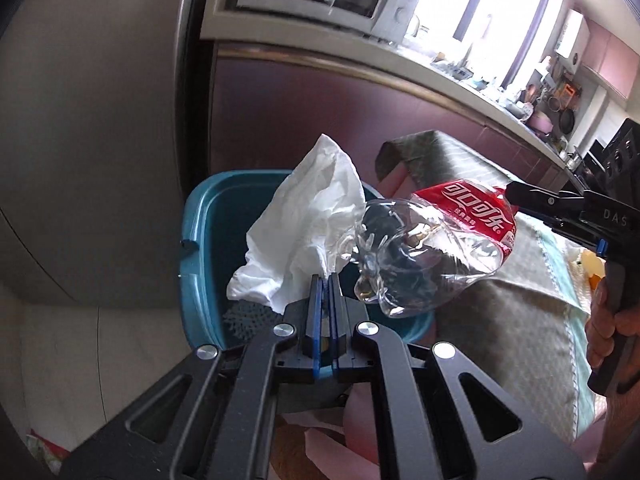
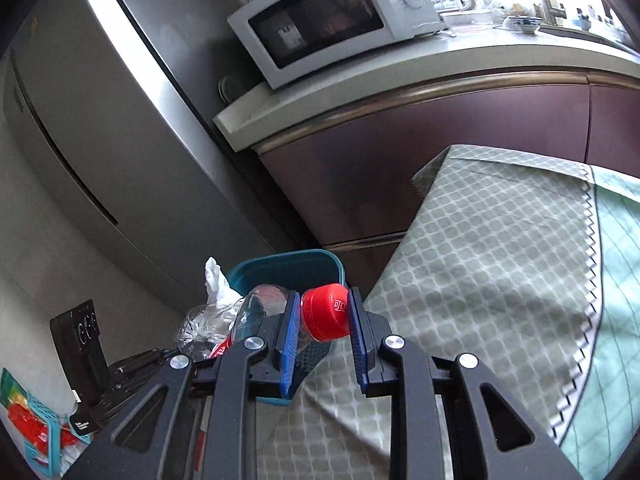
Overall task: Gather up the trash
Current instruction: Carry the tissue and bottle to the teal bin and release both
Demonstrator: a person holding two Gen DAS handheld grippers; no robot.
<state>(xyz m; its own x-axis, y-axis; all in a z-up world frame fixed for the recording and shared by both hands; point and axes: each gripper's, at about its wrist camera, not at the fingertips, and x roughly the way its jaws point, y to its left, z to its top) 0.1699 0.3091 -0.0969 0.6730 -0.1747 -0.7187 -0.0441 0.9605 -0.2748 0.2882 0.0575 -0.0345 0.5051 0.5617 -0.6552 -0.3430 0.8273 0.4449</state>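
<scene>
I've got both loads up over the teal bin (image 1: 200, 248) now, and that is the whole reason for this pose: each piece of trash hangs where a release should send it straight down. My left gripper (image 1: 325, 284) has its jaws pinched nearly together on a bottom corner of the white tissue (image 1: 308, 216), so the crumpled sheet stands up above the fingertips, over the bin's mouth. My right gripper (image 2: 324, 314) has its jaws clamped on the red cap (image 2: 326, 316) of the crushed plastic bottle (image 1: 432, 240), a sensible place to hold, I'd say, since the cap is the one stiff part and the clear body would likely buckle. From the left camera the bottle juts out sideways with its base toward the tissue, the two just touching or overlapping, I can't tell which, and its red label (image 1: 472, 210) faces up. The bottle's body sits partly over the bin and partly toward the edge of the worktop (image 2: 500, 248) with its green checked cloth, so I judge the right side wants to come a little further across before letting go. At the bottom of the bin I can make out something dark and textured, too dim to name. Grey fridge (image 2: 100, 140) and microwave (image 2: 332, 20) stand behind, well clear.
</scene>
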